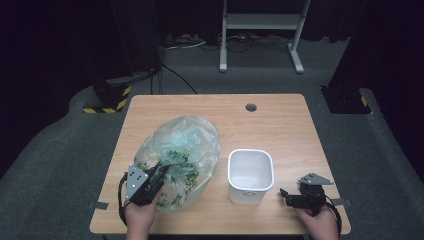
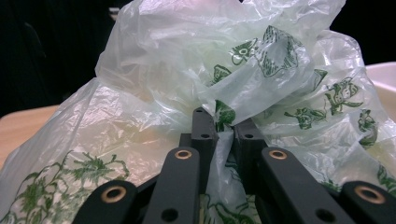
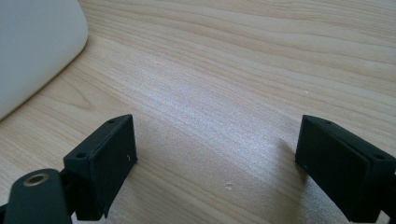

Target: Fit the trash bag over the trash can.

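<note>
A translucent plastic bag (image 1: 182,150) with green print lies crumpled on the left half of the wooden table (image 1: 280,125). My left gripper (image 1: 161,169) is at the bag's near edge, shut on a fold of the bag (image 2: 261,79); the film is pinched between its jaws, midway at the gripper (image 2: 225,128). A white square bin (image 1: 250,175) stands open and upright to the right of the bag. My right gripper (image 1: 286,196) rests low over the table just right of the bin, open with nothing between its fingers. In the right gripper view, the gripper (image 3: 217,151) shows bare wood and the bin's wall (image 3: 32,46).
A round cable hole (image 1: 251,107) sits near the table's far edge. Beyond the table stand a white metal frame (image 1: 260,30) and black stands with hazard-striped bases (image 1: 107,97) on grey floor.
</note>
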